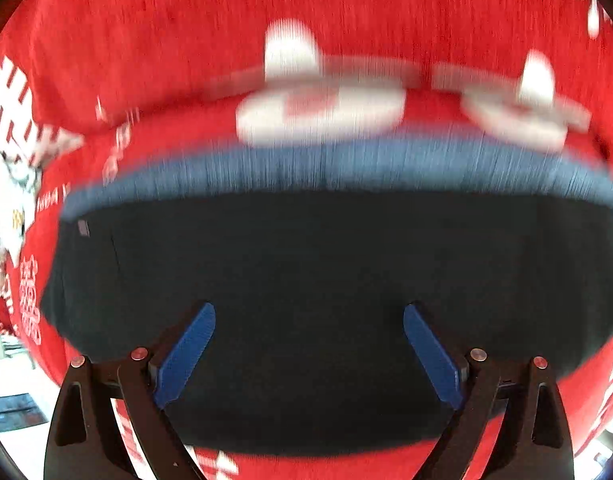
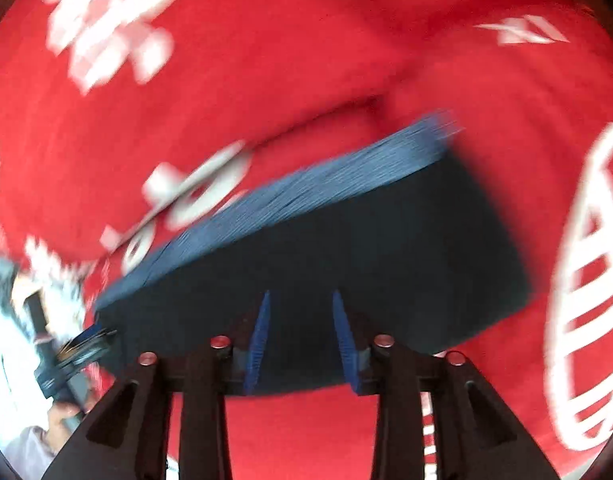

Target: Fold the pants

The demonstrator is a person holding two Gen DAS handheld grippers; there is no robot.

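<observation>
Both gripper (image 1: pixel 309 312) (image 2: pixel 301 300) jaws hang apart above folded pants (image 1: pixel 306 264) on red cloth (image 1: pixel 186 40).

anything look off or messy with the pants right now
Nothing stands out. The dark pants lie as a flat folded block on the red printed cloth, blue waistband along one edge. Both the left hand-held gripper and right hand-held gripper are open above them.

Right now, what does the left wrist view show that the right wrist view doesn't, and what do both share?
Left wrist only: the left gripper, fingers wide apart, and a small grey tag on the pants.

Right wrist only: the right gripper, fingers closer together with nothing between them, and a dark device at the left edge, too blurred to identify.

Both: dark folded pants with a blue band on a red printed cloth.
</observation>
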